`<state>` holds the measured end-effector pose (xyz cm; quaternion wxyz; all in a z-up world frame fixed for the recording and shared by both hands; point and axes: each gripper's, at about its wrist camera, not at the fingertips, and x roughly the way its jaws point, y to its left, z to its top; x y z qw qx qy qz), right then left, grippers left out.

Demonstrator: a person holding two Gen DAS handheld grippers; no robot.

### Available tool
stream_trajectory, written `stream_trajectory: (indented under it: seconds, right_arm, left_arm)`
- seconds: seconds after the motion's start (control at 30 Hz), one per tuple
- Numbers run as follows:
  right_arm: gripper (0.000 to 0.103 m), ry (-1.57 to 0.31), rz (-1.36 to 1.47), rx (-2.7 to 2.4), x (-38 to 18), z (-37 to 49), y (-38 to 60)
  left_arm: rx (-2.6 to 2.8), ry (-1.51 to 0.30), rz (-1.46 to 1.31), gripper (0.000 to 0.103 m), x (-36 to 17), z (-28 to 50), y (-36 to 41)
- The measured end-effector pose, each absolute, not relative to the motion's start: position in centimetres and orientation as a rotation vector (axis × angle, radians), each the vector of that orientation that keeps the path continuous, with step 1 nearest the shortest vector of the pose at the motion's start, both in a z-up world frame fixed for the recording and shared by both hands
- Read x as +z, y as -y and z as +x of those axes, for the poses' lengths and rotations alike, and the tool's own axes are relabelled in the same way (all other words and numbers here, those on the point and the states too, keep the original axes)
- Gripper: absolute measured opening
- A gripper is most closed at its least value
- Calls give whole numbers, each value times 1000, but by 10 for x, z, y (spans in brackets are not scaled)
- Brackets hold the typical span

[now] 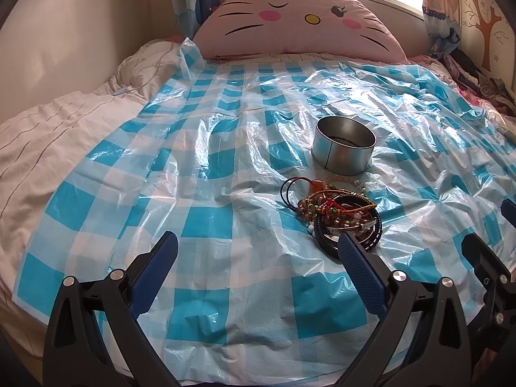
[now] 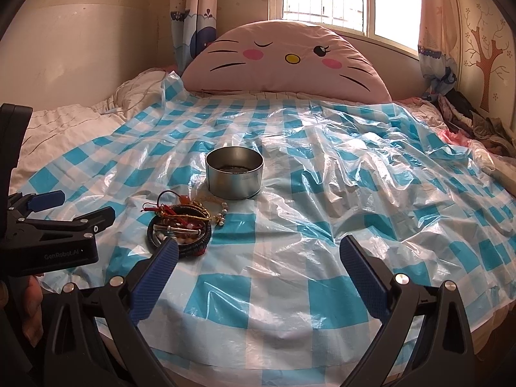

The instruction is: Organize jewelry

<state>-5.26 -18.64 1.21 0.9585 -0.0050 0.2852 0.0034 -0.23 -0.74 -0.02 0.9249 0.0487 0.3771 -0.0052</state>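
A pile of bracelets (image 1: 342, 216) of beads, cords and black bands lies on a blue-and-white checked plastic sheet (image 1: 209, 161) on a bed. It also shows in the right wrist view (image 2: 180, 225). A round metal tin (image 1: 343, 148) stands upright just behind the pile, with something dark inside; the right wrist view shows the tin (image 2: 234, 172) too. My left gripper (image 1: 258, 246) is open and empty, its right fingertip at the pile's near edge. My right gripper (image 2: 258, 250) is open and empty, its left fingertip at the pile's near edge.
A pink cat-face pillow (image 1: 300, 29) leans at the head of the bed under a window. A white quilt (image 1: 48, 135) lies left of the sheet. Clothes (image 2: 477, 119) are heaped at the far right. The left gripper's body (image 2: 51, 229) shows at the right view's left edge.
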Motion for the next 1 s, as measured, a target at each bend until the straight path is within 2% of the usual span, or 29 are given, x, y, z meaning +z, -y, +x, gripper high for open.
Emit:
stream_trajectory:
  seconds: [1.0]
  right_arm:
    - [96, -589, -23, 12, 13, -54, 184]
  left_arm:
    - [-26, -771, 92, 96, 0, -3, 11]
